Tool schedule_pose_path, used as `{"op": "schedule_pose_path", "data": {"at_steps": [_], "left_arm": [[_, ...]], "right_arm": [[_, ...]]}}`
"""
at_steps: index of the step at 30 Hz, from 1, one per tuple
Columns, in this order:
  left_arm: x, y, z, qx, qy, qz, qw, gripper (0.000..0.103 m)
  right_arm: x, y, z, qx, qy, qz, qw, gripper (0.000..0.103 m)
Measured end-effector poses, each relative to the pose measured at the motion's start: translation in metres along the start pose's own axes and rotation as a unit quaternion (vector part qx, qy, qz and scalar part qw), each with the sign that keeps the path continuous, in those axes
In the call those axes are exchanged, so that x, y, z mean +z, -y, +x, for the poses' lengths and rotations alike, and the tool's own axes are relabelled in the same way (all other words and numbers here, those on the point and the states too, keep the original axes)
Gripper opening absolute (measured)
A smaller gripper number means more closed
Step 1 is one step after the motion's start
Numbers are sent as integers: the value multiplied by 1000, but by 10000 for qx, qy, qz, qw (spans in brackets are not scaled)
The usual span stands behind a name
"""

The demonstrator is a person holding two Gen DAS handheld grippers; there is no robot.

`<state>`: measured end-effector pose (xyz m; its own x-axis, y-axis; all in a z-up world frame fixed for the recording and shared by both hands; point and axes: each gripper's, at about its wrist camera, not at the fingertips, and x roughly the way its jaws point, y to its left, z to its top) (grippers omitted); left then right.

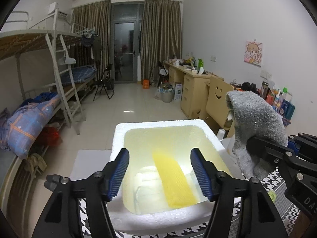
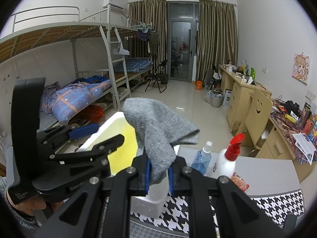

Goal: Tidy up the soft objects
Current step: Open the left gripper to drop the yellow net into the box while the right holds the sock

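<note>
The white foam box (image 1: 118, 138) on the houndstooth-covered table (image 2: 277, 204) serves as the landmark here. Inside it a yellow ribbed cloth (image 1: 174, 180) already lies on the bottom, with a white folded cloth (image 1: 148, 178) just beside it (glare makes that one hard to read), so part of the sorting looks done. What appears left is the grey towel (image 2: 158, 127), which is not yet in the box: it hangs to the right of the box, above its right rim, bunched upward out of the right gripper (image 2: 159, 175), whose blue pads are clamped on its lower end. The left gripper (image 1: 159, 173) is poised over the near edge of the box with its jaws spread wide and nothing between them; the yellow cloth lies below and beyond the pads, untouched. A blue-tinted pump bottle (image 2: 202, 158) and a red-capped spray bottle (image 2: 227, 160) stand on the table right of the box.
</note>
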<state>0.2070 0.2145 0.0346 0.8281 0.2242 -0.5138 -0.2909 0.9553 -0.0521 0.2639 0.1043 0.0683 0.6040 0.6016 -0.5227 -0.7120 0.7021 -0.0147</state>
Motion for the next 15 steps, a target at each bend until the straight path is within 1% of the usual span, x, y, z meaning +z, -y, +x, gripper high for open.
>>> {"op": "schedule_pose_path", "data": {"at_steps": [2,4,7,11,13,15], "left_arm": [[0,-3,-2,80,30,-19,10000,71],[0,-6,-5,181,104,-61,9998,82],[0,-10,-11,399,263,-77,9988,93],[1,-16,-19,516,343,-154,9980,96],[0,-17,-22,559,401,-152,9975,100],[1,-19,-25,634,432,-150,9969,102]], "right_arm": [[0,0,3,7,-16,6,10000,18],[0,-2,5,48,-44,8,10000,18],[1,-4,8,61,-55,-12,10000,18],[1,-7,11,78,-95,-83,9999,18],[1,-7,13,99,-115,-71,9999,18],[2,-8,15,115,-144,-61,9998,18]]}}
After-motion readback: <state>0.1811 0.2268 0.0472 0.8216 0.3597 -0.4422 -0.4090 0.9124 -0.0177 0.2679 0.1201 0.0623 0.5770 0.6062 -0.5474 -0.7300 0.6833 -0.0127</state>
